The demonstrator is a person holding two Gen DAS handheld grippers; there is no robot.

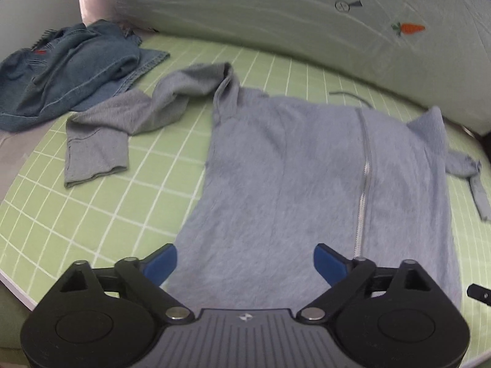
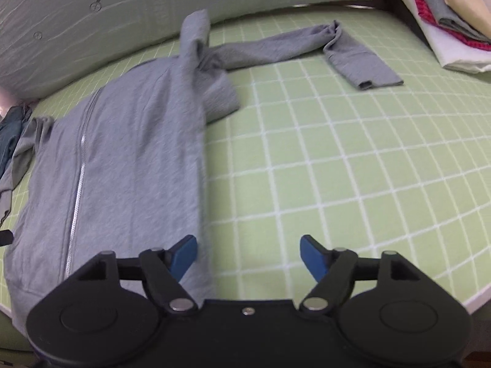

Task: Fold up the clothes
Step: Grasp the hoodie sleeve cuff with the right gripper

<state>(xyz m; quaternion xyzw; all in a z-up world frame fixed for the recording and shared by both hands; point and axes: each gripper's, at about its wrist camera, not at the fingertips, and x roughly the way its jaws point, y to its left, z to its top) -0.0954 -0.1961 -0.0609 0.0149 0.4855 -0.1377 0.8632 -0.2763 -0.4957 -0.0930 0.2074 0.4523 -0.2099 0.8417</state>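
A grey zip-up hoodie (image 1: 291,168) lies flat, zip side up, on the green gridded mat (image 1: 138,208). Its left sleeve (image 1: 101,141) bends out to the left. In the right wrist view the hoodie (image 2: 122,159) fills the left half and its right sleeve (image 2: 307,43) stretches to the right with the cuff folded down. My left gripper (image 1: 245,262) is open and empty over the hoodie's bottom hem. My right gripper (image 2: 248,256) is open and empty at the hem's right corner, its left fingertip (image 2: 184,256) over the cloth edge.
A crumpled denim garment (image 1: 70,70) lies at the mat's far left. A pale cushion with a carrot print (image 1: 307,15) runs along the back. A stack of folded clothes (image 2: 451,15) sits at the far right. The mat's near edge (image 1: 18,288) is close.
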